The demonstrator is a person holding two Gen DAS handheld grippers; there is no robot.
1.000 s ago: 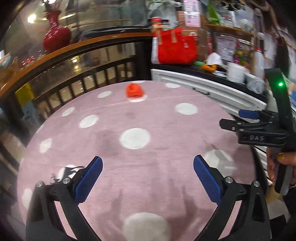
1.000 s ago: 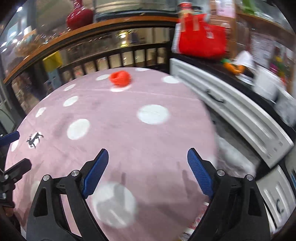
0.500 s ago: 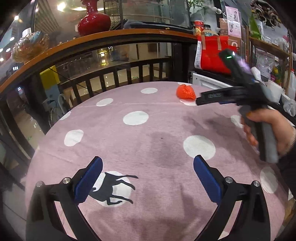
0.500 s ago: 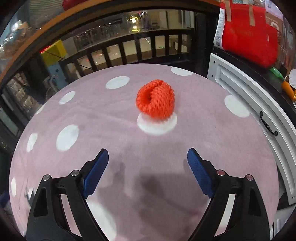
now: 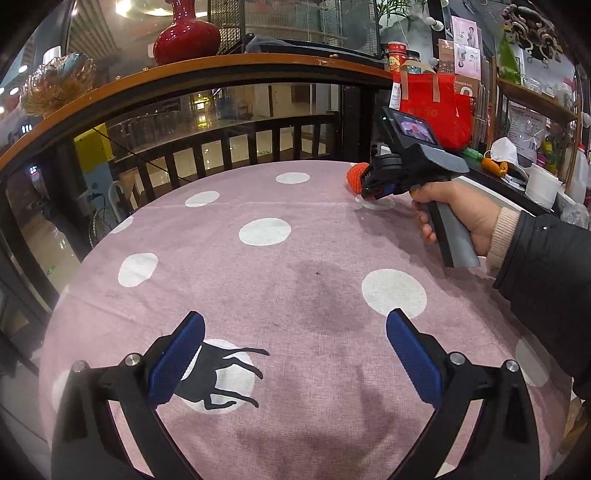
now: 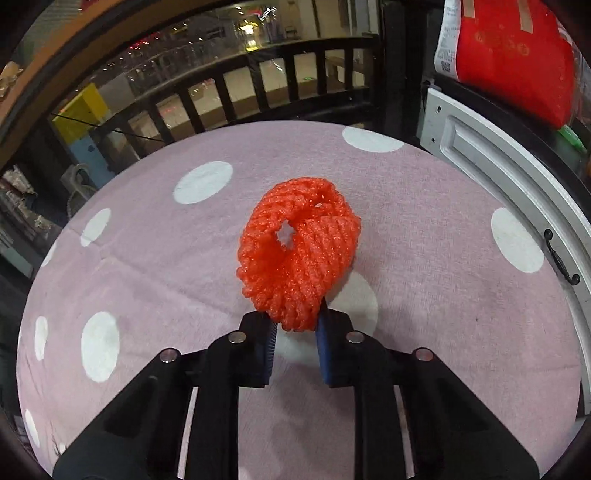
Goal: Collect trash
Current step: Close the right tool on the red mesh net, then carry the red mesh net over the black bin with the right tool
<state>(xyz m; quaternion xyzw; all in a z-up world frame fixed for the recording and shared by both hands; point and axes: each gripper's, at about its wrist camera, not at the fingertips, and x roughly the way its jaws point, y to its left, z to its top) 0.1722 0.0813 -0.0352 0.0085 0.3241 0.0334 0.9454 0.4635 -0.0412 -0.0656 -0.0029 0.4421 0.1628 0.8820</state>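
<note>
Round table under a pink polka-dot tablecloth (image 5: 317, 280), set against a dark wooden railing (image 5: 236, 144) capped by a brown ledge; a red vase (image 5: 186, 35) stands on the ledge. The far edge of the cloth runs close along the railing. To the right, a white cabinet front (image 6: 495, 162) with a dark handle crowds the table's rim, and a red bag (image 5: 436, 103) sits above it. Cloth centre and near half lie bare, with a black deer print (image 5: 218, 373) on one white dot near the left gripper.

Orange foam net (image 6: 297, 254) rests on the cloth at the far right of the table, over a white dot, near the cabinet side. In the left wrist view only its edge shows past the right tool's head (image 5: 356, 177).

Right gripper (image 6: 295, 328): jaws have just been closing, and the blue pads now pinch the lower edge of the net between them. A hand (image 5: 458, 214) in a dark sleeve holds the tool's grey handle, low over the cloth.

Left gripper (image 5: 295, 350): jaws spread wide, nothing between them, hanging over the near half of the table, well apart from the net.

Against half a second ago: the right jaws were wide with the net lying clear ahead of them; now they are nearly together on it, and the net fills much more of the right wrist view. In the left view the right tool now covers most of the net. The left gripper's view is nearly unchanged.
</note>
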